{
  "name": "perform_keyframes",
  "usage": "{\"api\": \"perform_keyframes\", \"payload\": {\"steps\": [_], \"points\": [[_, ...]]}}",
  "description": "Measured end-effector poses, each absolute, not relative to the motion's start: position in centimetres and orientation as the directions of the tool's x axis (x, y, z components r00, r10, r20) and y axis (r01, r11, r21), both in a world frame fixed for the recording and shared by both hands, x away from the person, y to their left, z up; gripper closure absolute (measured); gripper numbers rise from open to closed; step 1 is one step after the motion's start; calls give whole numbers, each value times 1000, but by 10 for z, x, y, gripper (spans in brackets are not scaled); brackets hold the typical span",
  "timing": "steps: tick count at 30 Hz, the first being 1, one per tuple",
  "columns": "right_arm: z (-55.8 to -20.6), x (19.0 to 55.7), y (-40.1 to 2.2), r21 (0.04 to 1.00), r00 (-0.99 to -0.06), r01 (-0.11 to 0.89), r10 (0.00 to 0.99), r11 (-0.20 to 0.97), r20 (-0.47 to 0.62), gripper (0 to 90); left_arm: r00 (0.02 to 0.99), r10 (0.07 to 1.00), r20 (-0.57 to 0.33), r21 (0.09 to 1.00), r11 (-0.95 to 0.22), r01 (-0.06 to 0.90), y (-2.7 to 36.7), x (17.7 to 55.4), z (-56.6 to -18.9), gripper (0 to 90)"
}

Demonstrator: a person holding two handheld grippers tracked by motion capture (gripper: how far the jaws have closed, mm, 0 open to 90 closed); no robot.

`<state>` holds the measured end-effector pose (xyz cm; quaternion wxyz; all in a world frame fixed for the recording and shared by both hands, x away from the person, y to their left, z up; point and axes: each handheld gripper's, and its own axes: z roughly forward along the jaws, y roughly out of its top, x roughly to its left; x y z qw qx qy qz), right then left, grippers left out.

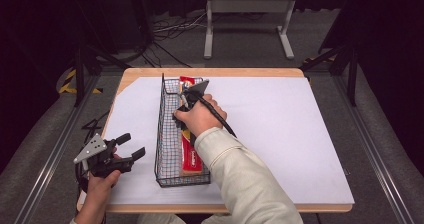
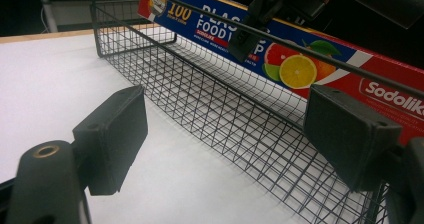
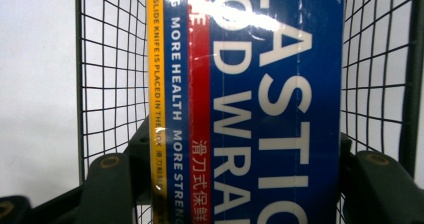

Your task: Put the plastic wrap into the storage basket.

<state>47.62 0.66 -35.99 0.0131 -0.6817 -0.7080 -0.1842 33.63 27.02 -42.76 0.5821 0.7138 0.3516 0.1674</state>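
Note:
A black wire basket (image 1: 159, 134) stands lengthwise on the white sheet, left of centre. In it lies a long red and blue plastic wrap box (image 1: 192, 159). My right gripper (image 1: 186, 101) reaches down into the basket's far half. In the right gripper view its jaws press both long sides of the box (image 3: 260, 84), so the right gripper (image 3: 242, 154) is shut on it, with basket mesh (image 3: 115, 84) on either side. My left gripper (image 1: 132, 145) is open at the table's front left, apart from the basket. In its own view the left gripper (image 2: 225, 139) faces the basket wall (image 2: 210, 104) and the box (image 2: 300, 69).
A white sheet (image 1: 280, 134) covers most of the wooden table, with wide free room right of the basket. On the floor beyond the table stand a grey metal frame (image 1: 247, 6) and loose cables (image 1: 170, 29). Dark rails run along both sides.

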Motion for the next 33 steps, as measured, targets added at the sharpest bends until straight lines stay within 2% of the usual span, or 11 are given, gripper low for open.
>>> {"api": "perform_keyframes", "payload": {"steps": [33], "points": [[-381,480,16,221,-42,975,979,-4,202,402,697,696,-173,949,-73,308,271,336,-428,187]]}}
